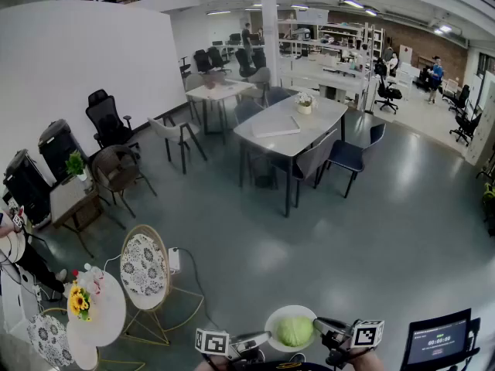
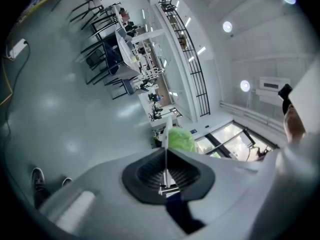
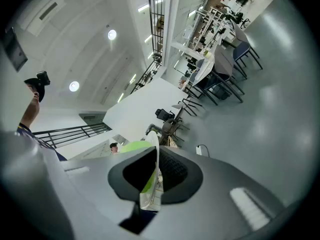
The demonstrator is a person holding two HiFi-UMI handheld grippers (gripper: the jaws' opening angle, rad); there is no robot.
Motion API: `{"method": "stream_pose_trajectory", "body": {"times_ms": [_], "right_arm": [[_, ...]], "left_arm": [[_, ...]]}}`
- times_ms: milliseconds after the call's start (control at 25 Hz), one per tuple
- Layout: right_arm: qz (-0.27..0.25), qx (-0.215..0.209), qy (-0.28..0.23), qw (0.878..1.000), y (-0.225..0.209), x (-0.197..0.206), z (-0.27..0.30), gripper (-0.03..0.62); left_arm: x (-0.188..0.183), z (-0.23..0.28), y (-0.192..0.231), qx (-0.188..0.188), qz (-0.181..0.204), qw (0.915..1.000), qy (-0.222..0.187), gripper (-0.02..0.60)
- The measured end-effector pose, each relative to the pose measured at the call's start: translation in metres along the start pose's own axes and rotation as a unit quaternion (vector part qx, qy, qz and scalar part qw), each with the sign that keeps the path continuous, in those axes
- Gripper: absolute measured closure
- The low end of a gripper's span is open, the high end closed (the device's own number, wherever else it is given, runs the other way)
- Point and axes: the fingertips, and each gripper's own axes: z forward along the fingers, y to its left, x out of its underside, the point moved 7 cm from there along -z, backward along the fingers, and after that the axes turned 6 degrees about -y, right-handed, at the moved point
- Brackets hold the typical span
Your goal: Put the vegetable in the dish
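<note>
A pale green cabbage (image 1: 295, 331) lies in a white dish (image 1: 277, 318) at the bottom middle of the head view. The dish is held up over the floor. My left gripper (image 1: 265, 337) is shut on the dish's left rim, and my right gripper (image 1: 319, 328) is shut on its right rim. In the left gripper view the dish rim (image 2: 165, 144) stands edge-on in the shut left gripper (image 2: 166, 178), with the cabbage (image 2: 180, 139) behind it. The right gripper view shows the dish rim (image 3: 156, 156) pinched in the right gripper (image 3: 154, 178) and the cabbage (image 3: 132, 147) beyond.
A round white table (image 1: 108, 311) with sunflowers (image 1: 78, 302) and a patterned chair (image 1: 144, 265) stand at lower left. A dark screen with a timer (image 1: 438, 343) is at lower right. Grey tables (image 1: 294, 126) and chairs stand on the floor farther off.
</note>
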Motion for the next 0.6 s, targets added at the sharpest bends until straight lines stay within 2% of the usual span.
{"method": "stream_pose_trajectory", "body": {"times_ms": [600], "right_arm": [[-0.001, 0.000, -0.014, 1.000, -0.013, -0.004, -0.024, 0.569]], "left_arm": [[0.011, 0.024, 0.002, 0.004, 0.007, 0.9999, 0.011, 0.572]]}}
